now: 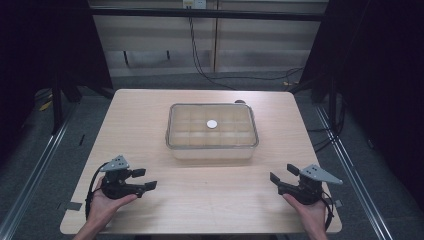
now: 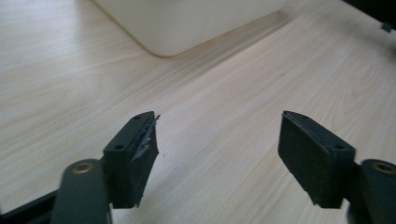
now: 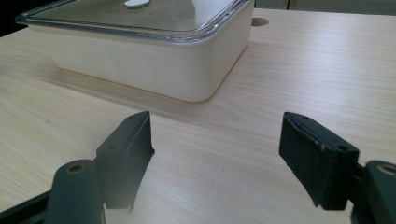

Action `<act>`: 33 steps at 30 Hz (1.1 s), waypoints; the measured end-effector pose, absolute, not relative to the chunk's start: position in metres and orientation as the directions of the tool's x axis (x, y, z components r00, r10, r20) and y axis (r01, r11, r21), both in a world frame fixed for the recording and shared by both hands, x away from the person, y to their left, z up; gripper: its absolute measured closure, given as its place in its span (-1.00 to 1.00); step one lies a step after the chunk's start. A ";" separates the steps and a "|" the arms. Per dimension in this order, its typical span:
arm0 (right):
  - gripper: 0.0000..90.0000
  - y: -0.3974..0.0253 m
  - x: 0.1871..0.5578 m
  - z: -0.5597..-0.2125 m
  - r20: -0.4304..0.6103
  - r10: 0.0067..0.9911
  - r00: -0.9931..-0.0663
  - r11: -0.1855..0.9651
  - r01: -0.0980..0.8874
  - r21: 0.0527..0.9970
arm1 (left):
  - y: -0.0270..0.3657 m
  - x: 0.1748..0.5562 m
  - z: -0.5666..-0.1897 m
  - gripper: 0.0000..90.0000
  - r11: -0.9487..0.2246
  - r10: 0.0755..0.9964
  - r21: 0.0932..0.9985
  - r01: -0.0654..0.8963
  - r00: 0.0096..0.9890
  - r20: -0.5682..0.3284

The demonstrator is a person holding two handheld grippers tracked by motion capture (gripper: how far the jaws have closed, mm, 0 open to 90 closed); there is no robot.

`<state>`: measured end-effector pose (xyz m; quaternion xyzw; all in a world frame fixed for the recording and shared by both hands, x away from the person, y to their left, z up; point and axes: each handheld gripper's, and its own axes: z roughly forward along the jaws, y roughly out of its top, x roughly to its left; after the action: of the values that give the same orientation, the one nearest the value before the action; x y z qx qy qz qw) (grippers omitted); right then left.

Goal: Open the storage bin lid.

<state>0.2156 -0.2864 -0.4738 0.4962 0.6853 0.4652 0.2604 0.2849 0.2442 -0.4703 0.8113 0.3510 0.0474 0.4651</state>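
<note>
Lidded white container (image 1: 212,132) at table (image 1: 150,110) centre, round white knob (image 1: 212,124) on clear lid; left gripper (image 1: 145,179) at seven o'clock, jaws apart, empty; right gripper (image 1: 279,176) at five o'clock, jaws apart, empty; both well apart from container.

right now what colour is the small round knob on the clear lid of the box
White: the small round knob sits mid-lid on the clear lid of the cream rectangular box, clearest in the high view.

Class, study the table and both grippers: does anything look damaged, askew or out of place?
One oddity: the pad on one jaw of the left gripper looks frayed, its top edge peeling. The lidded box sits square on the table.
</note>
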 end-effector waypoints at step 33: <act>-0.36 -0.271 0.257 -0.431 0.193 0.847 -0.495 0.107 0.515 0.851 | 0.222 0.314 -0.444 -0.36 -0.325 0.637 0.791 0.519 0.738 -0.223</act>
<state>0.2575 -0.2706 -0.4314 0.4708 0.7231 0.4742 0.1751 0.3145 0.2222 -0.4437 0.8113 0.3560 0.0642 0.4593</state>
